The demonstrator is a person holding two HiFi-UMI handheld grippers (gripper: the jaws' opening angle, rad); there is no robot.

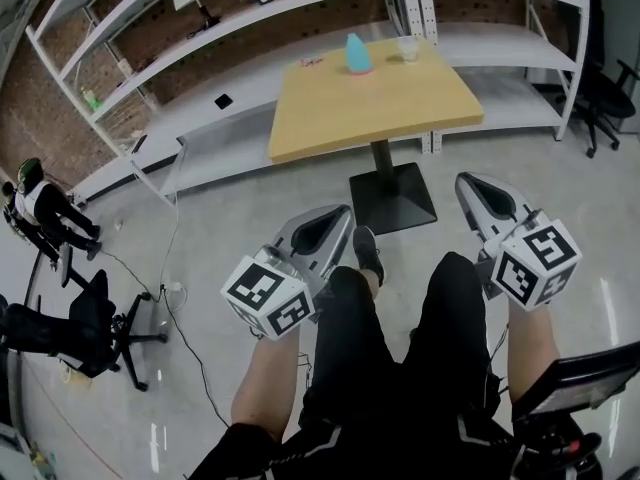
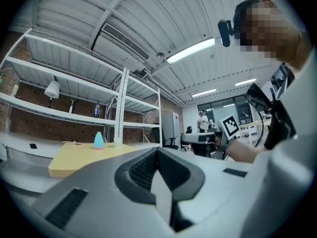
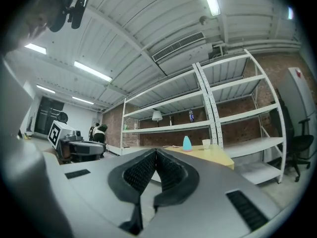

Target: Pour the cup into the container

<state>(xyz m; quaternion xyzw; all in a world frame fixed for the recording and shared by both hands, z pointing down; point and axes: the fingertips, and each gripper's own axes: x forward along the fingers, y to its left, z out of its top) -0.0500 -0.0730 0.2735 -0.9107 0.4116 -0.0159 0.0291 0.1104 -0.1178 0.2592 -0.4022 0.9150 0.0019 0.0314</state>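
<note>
Presently, both tools are showing jaws pressed together on nothing: left gripper (image 1: 338, 218) and right gripper (image 1: 472, 186), each being held level above the person's legs, well apart from the work. Cup (image 1: 407, 48) and container (image 1: 358, 55) are standing near each other at the far edge of the table (image 1: 400, 108), cup to the right.

Hazards, as judged: shut jaws meeting the cup would be knocking it over rather than taking it, so they need spreading first. The cup is looking thin-walled and light, so a hard pinch risks crushing or spilling it. The container is narrowing toward its top, so a pour may be missing the mouth; whether that top is open cannot be told. A nudge could be sending either off the far edge.

Materials: cup pale, translucent, tapered; container turquoise, smooth, bell-shaped; table square, pale wood-toned, on a black pedestal (image 1: 392, 196); floor (image 1: 220, 218) grey, glossy; pads (image 3: 141, 170) black, ribbed.
</note>
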